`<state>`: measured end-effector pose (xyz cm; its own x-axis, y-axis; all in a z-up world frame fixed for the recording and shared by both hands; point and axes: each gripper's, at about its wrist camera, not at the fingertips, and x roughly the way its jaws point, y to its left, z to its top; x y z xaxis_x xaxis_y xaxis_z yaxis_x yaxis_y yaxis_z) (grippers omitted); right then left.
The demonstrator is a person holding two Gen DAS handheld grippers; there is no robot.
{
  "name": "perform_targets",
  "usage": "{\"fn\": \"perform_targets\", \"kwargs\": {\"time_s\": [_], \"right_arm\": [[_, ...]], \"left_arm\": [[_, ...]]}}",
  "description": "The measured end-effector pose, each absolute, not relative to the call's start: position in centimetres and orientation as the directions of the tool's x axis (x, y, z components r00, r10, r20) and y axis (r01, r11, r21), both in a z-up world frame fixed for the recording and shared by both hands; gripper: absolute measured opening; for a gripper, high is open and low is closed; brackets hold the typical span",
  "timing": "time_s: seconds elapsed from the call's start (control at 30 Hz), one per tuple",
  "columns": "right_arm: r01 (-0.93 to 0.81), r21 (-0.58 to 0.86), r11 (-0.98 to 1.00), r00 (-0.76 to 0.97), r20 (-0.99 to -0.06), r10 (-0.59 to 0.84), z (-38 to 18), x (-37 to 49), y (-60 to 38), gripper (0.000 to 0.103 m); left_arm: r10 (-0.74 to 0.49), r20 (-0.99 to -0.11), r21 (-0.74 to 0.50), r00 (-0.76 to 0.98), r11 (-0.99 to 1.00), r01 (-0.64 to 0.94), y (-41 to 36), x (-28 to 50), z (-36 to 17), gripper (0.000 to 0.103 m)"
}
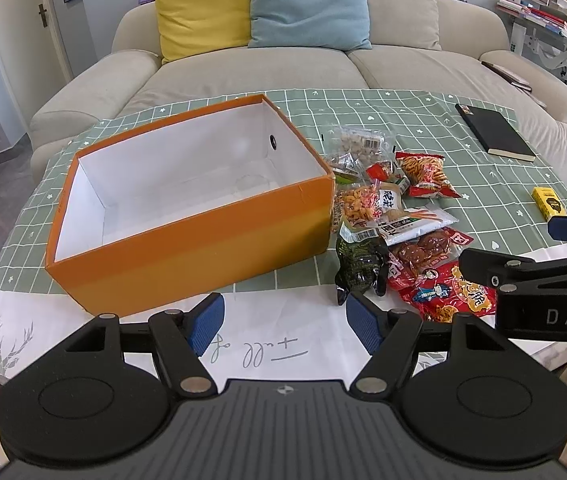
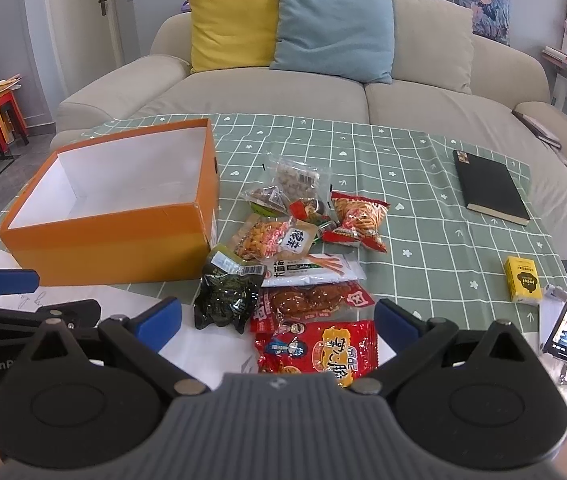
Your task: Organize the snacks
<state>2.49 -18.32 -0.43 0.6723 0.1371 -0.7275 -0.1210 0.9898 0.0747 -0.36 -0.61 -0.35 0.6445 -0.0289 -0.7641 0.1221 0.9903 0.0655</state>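
Snack packets (image 2: 303,264) lie heaped on the green checked tablecloth (image 2: 423,200), just right of the orange cardboard box (image 1: 187,208), whose white inside holds nothing. Nearest the box's front right corner sits a dark green vacuum pack (image 2: 227,296); farther right of the box are a black notebook (image 2: 489,182) and a small yellow carton (image 2: 522,285). Left gripper (image 1: 285,326) hangs with jaws spread, gripping nothing. Right gripper (image 2: 279,320) likewise gapes wide above the red packets.

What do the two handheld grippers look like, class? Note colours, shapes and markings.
Both the left gripper and right gripper are black, with blue textured pads, round disc housings, silver pivot pins and a ribbed grey centre. White lettering marks their sides.
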Motion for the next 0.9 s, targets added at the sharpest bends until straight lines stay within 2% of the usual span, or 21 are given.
{"fn": "perform_targets", "kwargs": {"time_s": [0.9], "right_arm": [[-0.106,0.076,0.991,0.657,-0.743,0.127,-0.98,2.84,-18.33,0.099]], "left_arm": [[-0.040,-0.775,0.054,0.630,0.990,0.129,-0.52,-0.18,-0.56,0.082]]}}
